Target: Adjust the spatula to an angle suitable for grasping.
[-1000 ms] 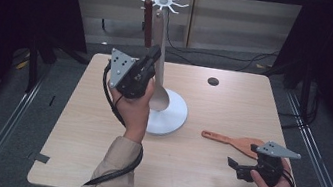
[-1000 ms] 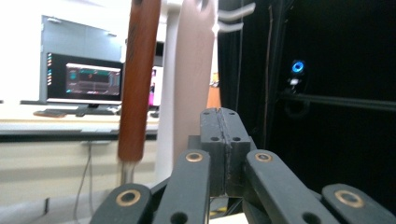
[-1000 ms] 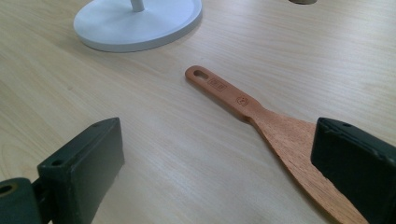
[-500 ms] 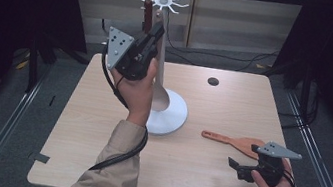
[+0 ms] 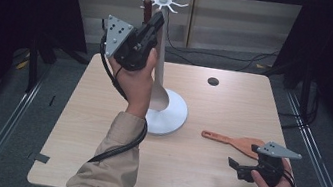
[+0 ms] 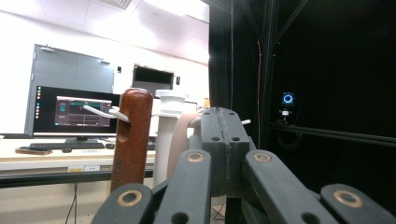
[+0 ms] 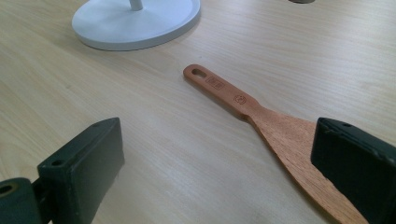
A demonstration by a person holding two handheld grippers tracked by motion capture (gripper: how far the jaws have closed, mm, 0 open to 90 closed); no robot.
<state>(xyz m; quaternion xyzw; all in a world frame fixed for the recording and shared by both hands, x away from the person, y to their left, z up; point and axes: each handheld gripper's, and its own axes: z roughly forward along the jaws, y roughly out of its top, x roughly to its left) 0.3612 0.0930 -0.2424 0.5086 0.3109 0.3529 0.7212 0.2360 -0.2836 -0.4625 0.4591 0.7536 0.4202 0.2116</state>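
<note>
A white hook stand (image 5: 171,117) rises from the middle of the table. A utensil with a dark red-brown wooden handle (image 6: 131,140) hangs by its hole on one of the top hooks (image 5: 146,6). My left gripper (image 5: 158,19) is raised beside the stand's top, just right of that handle; its jaws (image 6: 226,135) are pressed together with nothing seen between them. A wooden spatula (image 5: 232,142) lies flat on the table at the right. My right gripper (image 5: 238,168) rests low near it, open, and the spatula's blade (image 7: 289,140) lies near its right jaw.
A small dark round spot (image 5: 213,81) marks the table's far right. The stand's wide base (image 7: 135,23) sits left of the spatula. Bare wood (image 5: 98,128) spreads across the front left. A monitor (image 6: 74,112) on a desk stands beyond the stand.
My left hand has risen along the stand's pole, from about mid-height to just under the hooks. The right gripper and the spatula have stayed put.
</note>
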